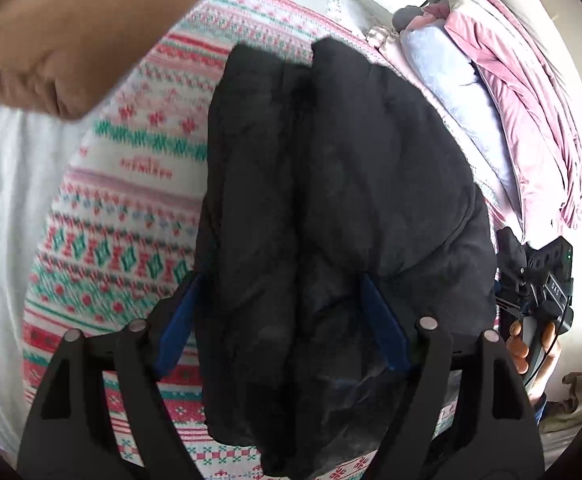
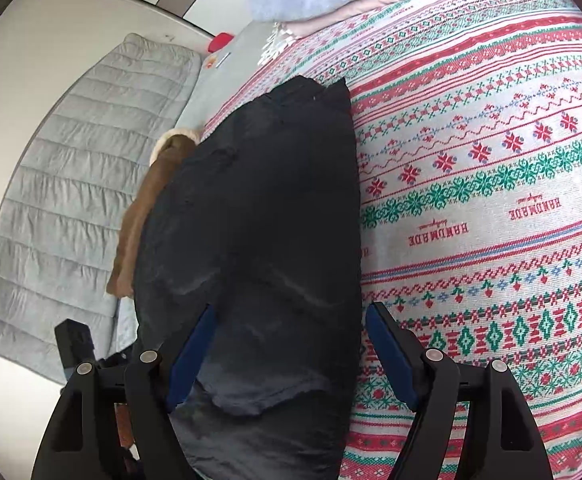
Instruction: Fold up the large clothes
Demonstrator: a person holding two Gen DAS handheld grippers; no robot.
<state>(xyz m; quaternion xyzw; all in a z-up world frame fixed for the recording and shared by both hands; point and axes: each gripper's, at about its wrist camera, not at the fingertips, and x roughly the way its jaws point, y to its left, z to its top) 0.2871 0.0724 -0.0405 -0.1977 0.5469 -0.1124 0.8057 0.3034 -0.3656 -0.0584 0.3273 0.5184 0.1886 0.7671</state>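
Observation:
A black puffy coat (image 1: pixel 331 184) lies folded lengthwise on a patterned red, green and white blanket (image 1: pixel 131 184). My left gripper (image 1: pixel 281 284) stands open with its blue pads on either side of the coat's near end; the fabric bulges between them. In the right wrist view the same coat (image 2: pixel 259 216) runs away from me on the blanket (image 2: pixel 491 184). My right gripper (image 2: pixel 291 316) is open, its blue pads straddling the coat's near end. The right gripper's body and the hand holding it show at the left wrist view's right edge (image 1: pixel 539 280).
A brown garment (image 1: pixel 71 32) lies at the upper left, also seen beside the coat (image 2: pixel 143 216). Pink and pale blue bedding (image 1: pixel 491 92) is piled at the right. A grey quilted mat (image 2: pixel 71 184) lies beside the bed.

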